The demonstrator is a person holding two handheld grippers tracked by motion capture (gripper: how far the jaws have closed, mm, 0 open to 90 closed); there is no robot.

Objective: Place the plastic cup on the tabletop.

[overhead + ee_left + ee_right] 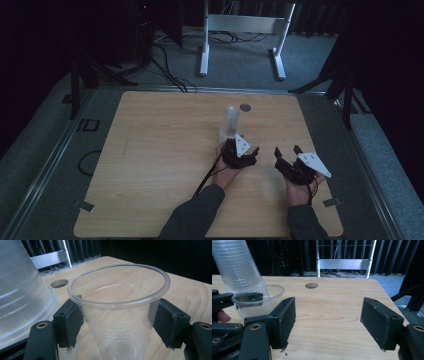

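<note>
A clear, cone-shaped plastic cup (117, 315) stands upright between the pads of my left gripper (117, 325); the pads lie at its sides just under the rim, but I cannot tell if they press it. A tall stack of clear plastic cups (20, 297) is at ten o'clock from it. My right gripper (328, 320) stands open above the pale wooden table (329, 305), holding nothing.

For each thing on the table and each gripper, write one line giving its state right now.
Single clear cup: upright, mouth up, empty, between the left gripper's pads.
Stack of clear cups: nested, standing mouth down beside the single cup.
Left gripper: pads against the cup's sides.
Right gripper: open, nothing between its jaws.
Table: one round hole near the far edge.
</note>
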